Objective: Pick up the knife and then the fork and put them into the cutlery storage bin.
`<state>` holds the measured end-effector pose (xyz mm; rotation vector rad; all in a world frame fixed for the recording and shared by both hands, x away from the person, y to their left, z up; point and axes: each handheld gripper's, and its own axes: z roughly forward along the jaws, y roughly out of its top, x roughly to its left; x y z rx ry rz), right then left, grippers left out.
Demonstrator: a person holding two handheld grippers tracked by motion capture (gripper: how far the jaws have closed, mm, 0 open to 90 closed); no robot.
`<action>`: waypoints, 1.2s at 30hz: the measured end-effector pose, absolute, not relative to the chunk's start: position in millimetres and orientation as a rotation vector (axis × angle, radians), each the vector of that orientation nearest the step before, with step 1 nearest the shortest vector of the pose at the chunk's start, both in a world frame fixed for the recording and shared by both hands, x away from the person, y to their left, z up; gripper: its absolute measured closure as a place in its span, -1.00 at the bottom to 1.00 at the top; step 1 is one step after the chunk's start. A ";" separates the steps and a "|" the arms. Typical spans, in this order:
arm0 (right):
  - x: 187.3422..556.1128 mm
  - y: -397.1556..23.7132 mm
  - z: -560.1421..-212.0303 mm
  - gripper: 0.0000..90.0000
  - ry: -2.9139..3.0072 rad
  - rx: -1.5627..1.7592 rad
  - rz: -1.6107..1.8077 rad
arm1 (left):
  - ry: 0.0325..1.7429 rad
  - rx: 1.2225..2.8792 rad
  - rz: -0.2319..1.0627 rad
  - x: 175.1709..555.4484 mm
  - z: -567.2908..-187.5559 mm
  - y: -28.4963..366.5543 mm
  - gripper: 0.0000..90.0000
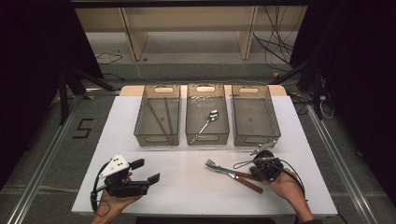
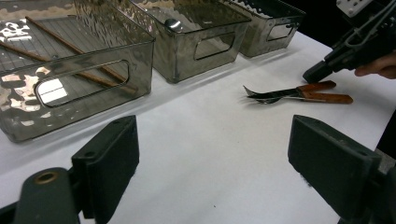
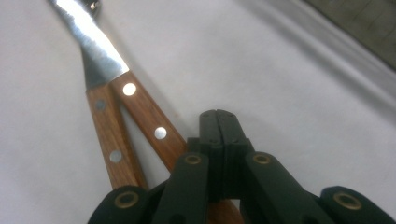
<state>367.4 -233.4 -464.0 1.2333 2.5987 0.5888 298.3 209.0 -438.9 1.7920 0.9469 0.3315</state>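
A fork and a knife with wooden handles lie crossed on the white table, right of centre. My right gripper is shut with nothing between its jaws. Its tips rest just beside the wooden handles, and the steel blade runs away from them. The left gripper view shows that pair with the right gripper poised over the handle ends. My left gripper is held at the front left, jaws wide open and empty, facing across the table.
Three smoky clear bins stand in a row at the back. The left bin holds chopsticks, the middle bin a spoon, and the right bin holds nothing I can see. Bare table lies between the grippers.
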 end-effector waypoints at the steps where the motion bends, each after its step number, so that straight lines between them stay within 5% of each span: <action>1: 367.4 -233.4 -464.0 1.00 2.599 1.233 0.589 | 0.947 1.791 0.332 298.4 -438.9 209.1 -0.64; 13: 346.1 -232.3 -461.4 1.00 2.646 1.192 0.587 | 0.946 1.780 0.335 298.1 -439.1 210.2 -0.64; 25: 352.5 -226.4 -446.9 0.17 2.775 1.022 0.620 | 0.946 1.782 0.332 298.8 -439.9 209.9 -0.64; 36: 361.4 -213.8 -452.3 0.07 2.860 0.963 0.506 | 0.945 1.777 0.333 298.7 -439.9 210.2 -0.64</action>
